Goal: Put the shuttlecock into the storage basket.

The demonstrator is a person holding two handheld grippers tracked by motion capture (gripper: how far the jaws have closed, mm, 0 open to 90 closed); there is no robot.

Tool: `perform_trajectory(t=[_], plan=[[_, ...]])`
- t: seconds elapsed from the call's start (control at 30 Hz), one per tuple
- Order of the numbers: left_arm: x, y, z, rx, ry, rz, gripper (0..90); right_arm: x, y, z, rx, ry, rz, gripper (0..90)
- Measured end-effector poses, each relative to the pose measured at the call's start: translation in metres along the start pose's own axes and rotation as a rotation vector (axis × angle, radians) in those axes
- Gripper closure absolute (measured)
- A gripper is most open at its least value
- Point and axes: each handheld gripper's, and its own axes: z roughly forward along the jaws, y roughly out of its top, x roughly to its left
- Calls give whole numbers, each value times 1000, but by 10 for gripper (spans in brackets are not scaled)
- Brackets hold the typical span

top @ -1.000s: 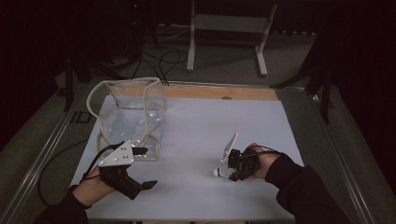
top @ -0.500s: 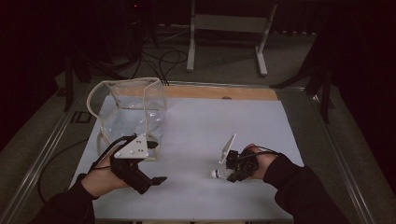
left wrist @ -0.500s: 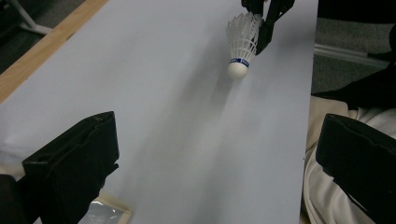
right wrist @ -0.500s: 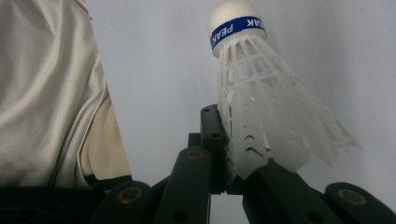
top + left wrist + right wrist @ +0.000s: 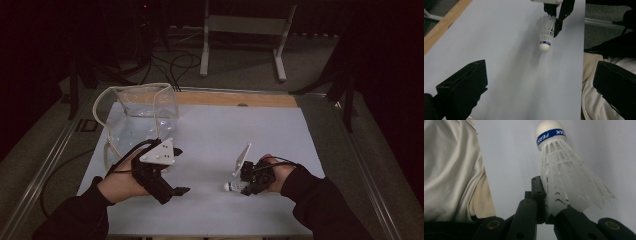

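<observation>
Shuttlecock (image 5: 564, 170) is clamped by its skirt edge in our right gripper (image 5: 250, 184), low over the near right part of the bench (image 5: 280, 135), cork nose pointing toward our left side. Jaws are closed on the thin plastic feathers, not on the cork.

Left gripper (image 5: 172, 172) is empty, jaws wide apart, hovering near the clear bag (image 5: 140, 112) that stands at the bench's far left. In the left gripper view the shuttlecock (image 5: 545, 35) hangs ahead of it, nose toward the camera.

Handling, as we judge it: very light, so it needs almost no grip force. The skirt is soft, springy lattice; it will flex, twist in the jaws, and could crease or crack if squeezed hard. The cork with the blue band (image 5: 550, 134) is the firm, round part. It's the better spot for a transfer, though rounded, so it may slip. We'd take it at the band with the left gripper.
</observation>
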Motion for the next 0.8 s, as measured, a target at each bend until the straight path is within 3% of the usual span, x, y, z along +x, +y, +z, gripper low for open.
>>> perform_trajectory(t=[0.2,0.3,0.53,0.8], plan=[[-2,9,8,12,-26,21,5,3,4,0,-6,1,-14,900],[-2,12,17,44,-46,36,6,4,4,0,-10,6,-17,900],[-3,15,31,67,-75,44,22,5,4,0,-23,17,-23,900],[-4,20,54,126,-111,49,41,7,7,0,-28,19,-33,900]])
